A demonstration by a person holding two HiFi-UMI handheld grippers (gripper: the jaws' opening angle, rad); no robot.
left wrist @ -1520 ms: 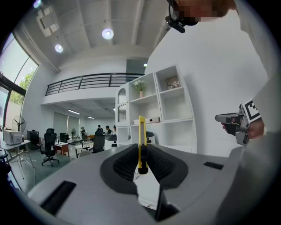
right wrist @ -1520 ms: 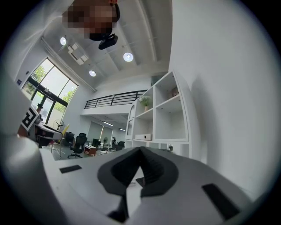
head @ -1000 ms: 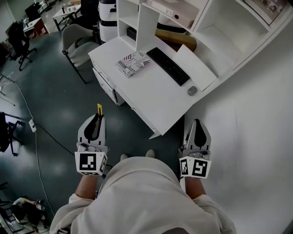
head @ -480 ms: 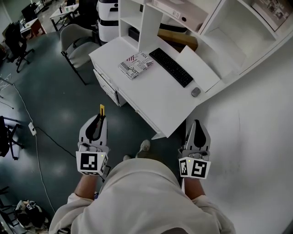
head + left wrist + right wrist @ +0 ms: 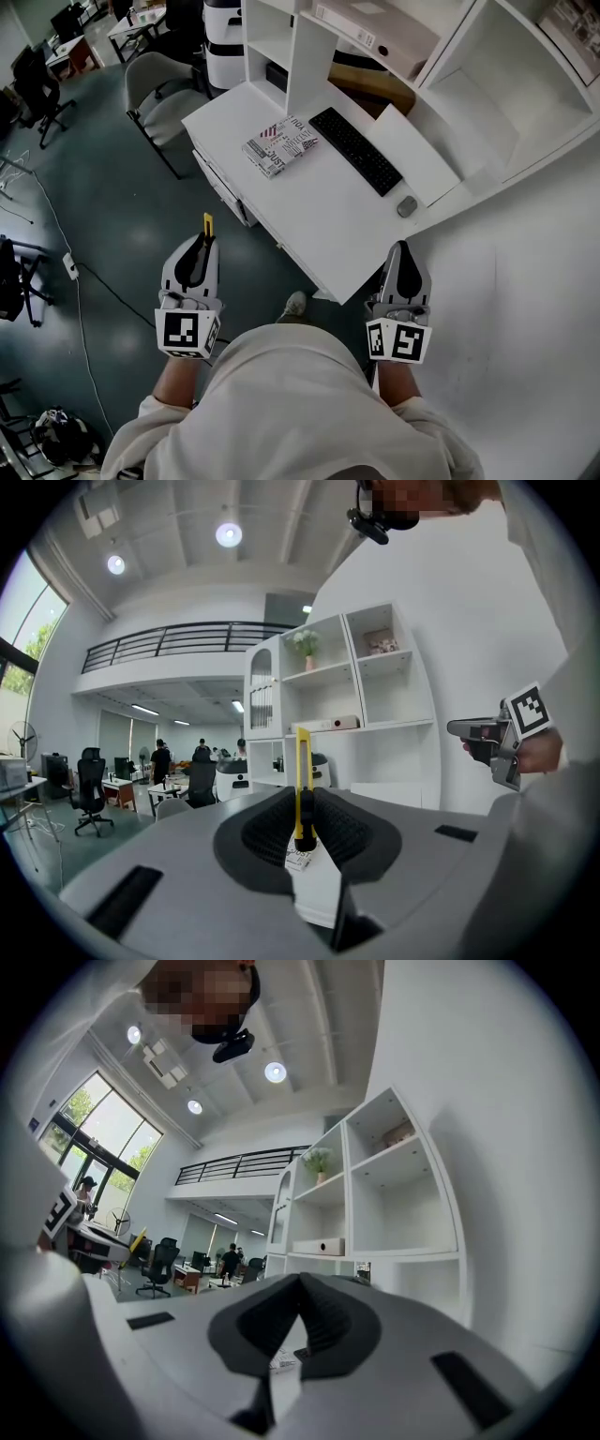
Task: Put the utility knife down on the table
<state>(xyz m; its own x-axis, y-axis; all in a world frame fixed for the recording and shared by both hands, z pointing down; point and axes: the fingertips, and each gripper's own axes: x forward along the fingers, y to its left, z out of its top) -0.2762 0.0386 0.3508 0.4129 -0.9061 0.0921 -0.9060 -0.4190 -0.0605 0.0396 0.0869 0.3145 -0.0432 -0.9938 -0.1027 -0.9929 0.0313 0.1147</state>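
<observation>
nearby, mostly hidden: both hands, tucked behind the square-marker cubes, only pale sleeves showing from the head view. held out roughly level, side by side and well apart.

clamped in the left gripper: a slim yellow utility knife with a black slider, standing on edge between the ribbed black pads. tip pokes out past the jaws. lower end lost in the gap between them. hangs over the dark floor, short of the white rectangular table and not touching it.

on the other side, the right gripper, pads pressed together at the tips with nothing between them. sits just beside the table's near corner, partly covering its edge.

further out on the tabletop: a red-and-white printed magazine, a long black keyboard, a small grey mouse.

beyond that, white open shelving, cut off at the top and right edges. off to the left, a grey office chair. far-off figures in the left gripper view too small to make out.
</observation>
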